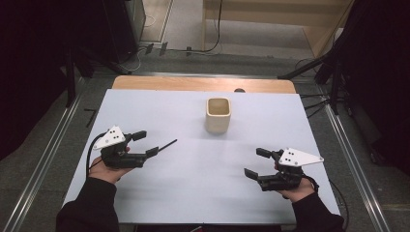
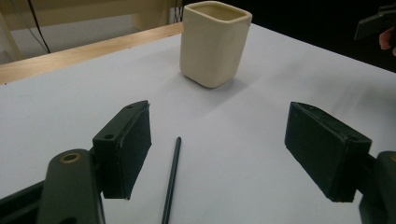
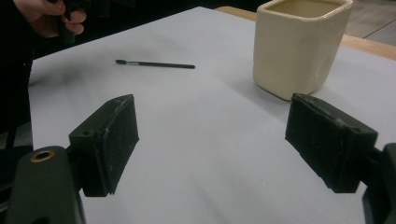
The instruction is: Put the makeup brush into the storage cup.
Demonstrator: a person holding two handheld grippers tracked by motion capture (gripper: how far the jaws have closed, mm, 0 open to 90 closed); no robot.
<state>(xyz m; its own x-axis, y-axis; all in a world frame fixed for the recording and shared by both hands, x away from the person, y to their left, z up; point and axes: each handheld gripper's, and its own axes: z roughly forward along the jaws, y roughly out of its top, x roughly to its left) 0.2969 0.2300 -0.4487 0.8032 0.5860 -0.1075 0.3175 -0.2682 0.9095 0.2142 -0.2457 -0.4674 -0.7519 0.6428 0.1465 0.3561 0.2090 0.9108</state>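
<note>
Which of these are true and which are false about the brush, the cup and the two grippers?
1. The thin black brush lies flat on the white table. True.
2. The brush stands inside the cream cup. False: it lies on the table, apart from the cup.
3. The left gripper has its jaws open. True.
4. The right gripper is holding the cup. False: its jaws are open and empty.
5. The cup lies tipped over. False: it stands upright.

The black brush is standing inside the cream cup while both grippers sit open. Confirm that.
Not quite: the black brush lies flat on the white table, apart from the cream cup, as the left gripper view shows. The left gripper and right gripper are indeed open.
</note>
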